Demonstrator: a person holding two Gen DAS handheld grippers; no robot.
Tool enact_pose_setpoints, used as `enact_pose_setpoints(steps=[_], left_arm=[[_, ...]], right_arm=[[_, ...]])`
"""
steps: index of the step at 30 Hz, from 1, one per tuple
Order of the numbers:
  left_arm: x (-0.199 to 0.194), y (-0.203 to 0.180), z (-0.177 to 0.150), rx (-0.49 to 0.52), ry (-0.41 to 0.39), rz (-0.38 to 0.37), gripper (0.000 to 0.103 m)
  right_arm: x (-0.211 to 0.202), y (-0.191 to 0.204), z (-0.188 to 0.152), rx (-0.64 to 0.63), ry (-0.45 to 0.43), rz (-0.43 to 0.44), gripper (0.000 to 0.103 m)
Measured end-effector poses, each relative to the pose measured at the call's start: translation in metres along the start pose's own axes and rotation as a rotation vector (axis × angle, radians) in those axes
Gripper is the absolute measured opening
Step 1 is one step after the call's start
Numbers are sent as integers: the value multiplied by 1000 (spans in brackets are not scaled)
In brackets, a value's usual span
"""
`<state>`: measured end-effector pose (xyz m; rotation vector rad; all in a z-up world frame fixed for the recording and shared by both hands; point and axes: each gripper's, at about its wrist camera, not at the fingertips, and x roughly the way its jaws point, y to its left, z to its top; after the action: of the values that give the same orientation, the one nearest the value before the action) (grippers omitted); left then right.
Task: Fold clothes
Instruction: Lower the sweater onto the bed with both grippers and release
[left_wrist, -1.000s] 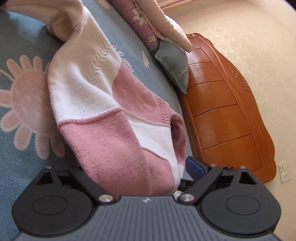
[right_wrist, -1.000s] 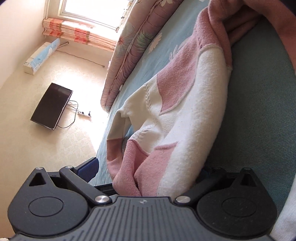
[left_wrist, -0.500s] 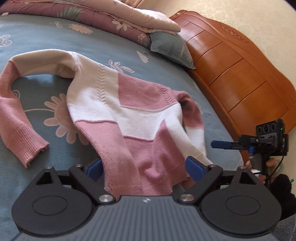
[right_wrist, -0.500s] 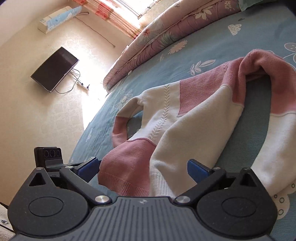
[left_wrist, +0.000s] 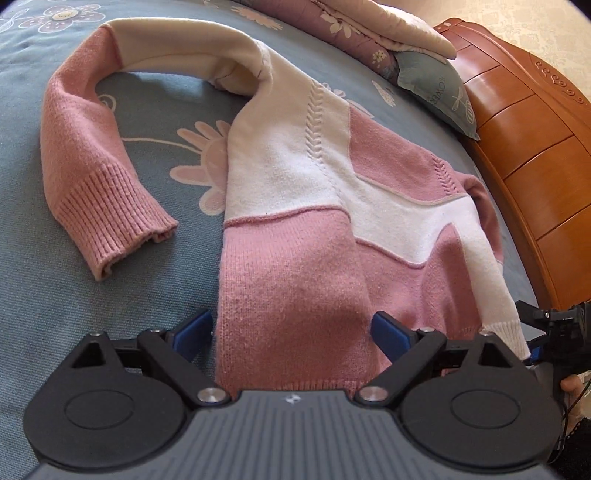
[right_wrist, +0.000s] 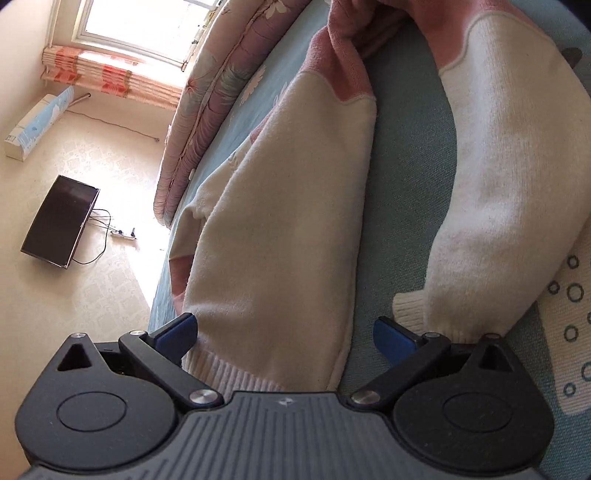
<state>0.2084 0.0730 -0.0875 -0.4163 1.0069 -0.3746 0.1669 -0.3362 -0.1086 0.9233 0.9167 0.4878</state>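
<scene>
A pink and white knit sweater (left_wrist: 314, 192) lies spread on the blue flowered bedspread (left_wrist: 33, 295). One sleeve curves to the left and ends in a pink ribbed cuff (left_wrist: 114, 236). My left gripper (left_wrist: 291, 332) is open, its blue pads on either side of the pink hem. In the right wrist view the sweater's white part (right_wrist: 280, 236) runs between the wide-open fingers of my right gripper (right_wrist: 284, 334). The other sleeve (right_wrist: 509, 177) lies to the right, its white cuff (right_wrist: 410, 310) close to the right pad. The right gripper (left_wrist: 554, 328) also shows at the hem's far corner.
A wooden headboard (left_wrist: 535, 147) borders the bed on the right, with a grey pillow (left_wrist: 436, 88) and a folded floral quilt (left_wrist: 351, 33) along the far side. In the right wrist view there are a window (right_wrist: 140, 26), a dark screen (right_wrist: 59, 221) and the quilt (right_wrist: 207, 110).
One second ago both grippers were shut on the hem, holding the sweater up. Both have opened and the sweater now lies flat on the bed. The views have shifted closer to the hem.
</scene>
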Motion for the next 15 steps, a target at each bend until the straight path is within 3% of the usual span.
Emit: enact_pose_setpoints(steps=[5,10,15], left_arm=[[3,15,9,-106,-31,-101,97],[13,34,-4,-282,20,-315,86],[11,32,-16,-246,-28,-315,82]], right_arm=[[-4,-5,-4,9,-45,28,103],[-6,-6,-7,-1,-65,41,103],[-6,-4,-12,-37,-95,35,103]])
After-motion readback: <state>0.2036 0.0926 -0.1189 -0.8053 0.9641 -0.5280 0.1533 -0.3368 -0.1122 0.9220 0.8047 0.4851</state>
